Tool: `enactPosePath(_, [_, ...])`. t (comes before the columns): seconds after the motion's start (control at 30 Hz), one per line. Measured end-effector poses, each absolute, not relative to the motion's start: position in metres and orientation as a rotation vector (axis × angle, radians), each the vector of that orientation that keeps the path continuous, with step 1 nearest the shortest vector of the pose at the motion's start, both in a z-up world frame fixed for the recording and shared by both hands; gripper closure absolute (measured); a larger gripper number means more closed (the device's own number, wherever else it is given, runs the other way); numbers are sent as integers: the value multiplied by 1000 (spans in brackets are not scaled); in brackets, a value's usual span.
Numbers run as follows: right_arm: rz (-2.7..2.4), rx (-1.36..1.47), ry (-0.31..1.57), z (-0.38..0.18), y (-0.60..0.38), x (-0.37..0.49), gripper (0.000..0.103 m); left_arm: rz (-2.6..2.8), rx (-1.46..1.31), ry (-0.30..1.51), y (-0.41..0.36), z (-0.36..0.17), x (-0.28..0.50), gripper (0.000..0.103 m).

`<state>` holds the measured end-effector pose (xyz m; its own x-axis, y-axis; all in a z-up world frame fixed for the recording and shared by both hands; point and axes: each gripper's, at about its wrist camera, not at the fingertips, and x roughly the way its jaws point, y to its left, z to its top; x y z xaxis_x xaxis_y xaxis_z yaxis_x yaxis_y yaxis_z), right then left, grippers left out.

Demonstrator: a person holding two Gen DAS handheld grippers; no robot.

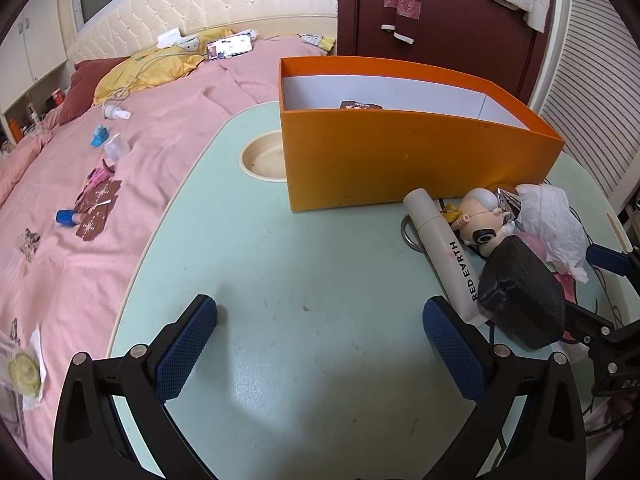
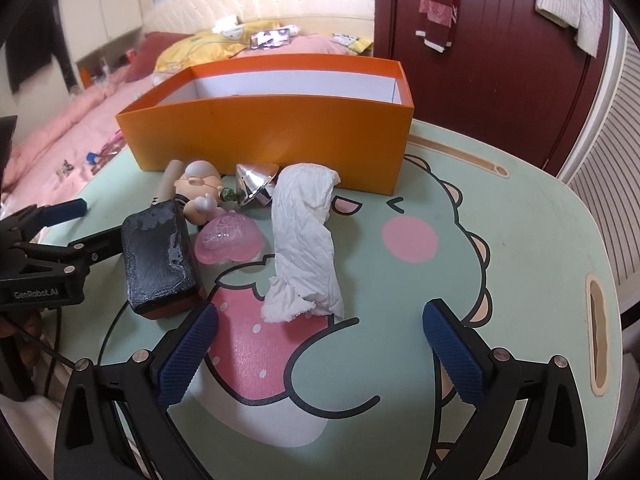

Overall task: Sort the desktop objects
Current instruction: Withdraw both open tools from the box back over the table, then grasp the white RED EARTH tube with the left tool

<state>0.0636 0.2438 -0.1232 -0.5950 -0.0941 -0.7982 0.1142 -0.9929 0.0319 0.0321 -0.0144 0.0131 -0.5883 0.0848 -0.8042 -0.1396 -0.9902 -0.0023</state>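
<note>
A pink-covered bed (image 1: 120, 152) runs along the left of the pale green worktop (image 1: 300, 260), which carries a printed cartoon dinosaur. At the back of the worktop stands an orange box (image 1: 400, 160), open at the top with white inner walls; a dark packet lies inside it. In front of the box a cluster of things lies close together: a crumpled white tissue (image 2: 308, 240), a black case (image 2: 158, 256) with a worn surface, a cream tube (image 1: 444, 252) printed RED EARTH, a pink heart-shaped piece (image 2: 228, 240) just beside the case, a small bald figurine (image 2: 200, 188) and a silver cone (image 2: 256, 184) touching the box's front wall. The left gripper (image 1: 320, 320) hangs over bare worktop, jaws spread wide and empty, its right pad just beside the tube. The right gripper (image 2: 320, 324) hangs near the tissue's lower end, jaws likewise released, holding nothing.
</note>
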Motion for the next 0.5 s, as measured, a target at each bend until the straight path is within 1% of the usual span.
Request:
enactPosePath(0.2, [-2704,1353,33,-120,243,62,0,2643,-1406,96,-13,16,26,1])
enactPosePath(0.23, [-2703,1354,32,-119,242,59,0,2624,-1411,79,-13,19,24,1])
enactPosePath(0.27, [-2703,1354,31,-119,242,57,0,2608,-1392,36,-13,24,24,7])
enactPosePath(0.3, [-2702,1354,30,-118,242,57,0,2600,-1369,-4,-13,30,23,8])
enactPosePath(0.37, [-2701,1353,30,-117,242,54,0,2586,-1336,-52,-11,39,20,8])
enactPosePath(0.43, [-2700,1352,29,-116,241,51,0,2585,-1313,-60,-4,47,15,9])
enactPosePath(0.47, [-2700,1351,28,-116,241,49,0,2583,-1306,-47,1,48,11,15])
enactPosePath(0.5, [-2699,1351,28,-116,242,49,0,2576,-1305,-29,7,48,6,25])
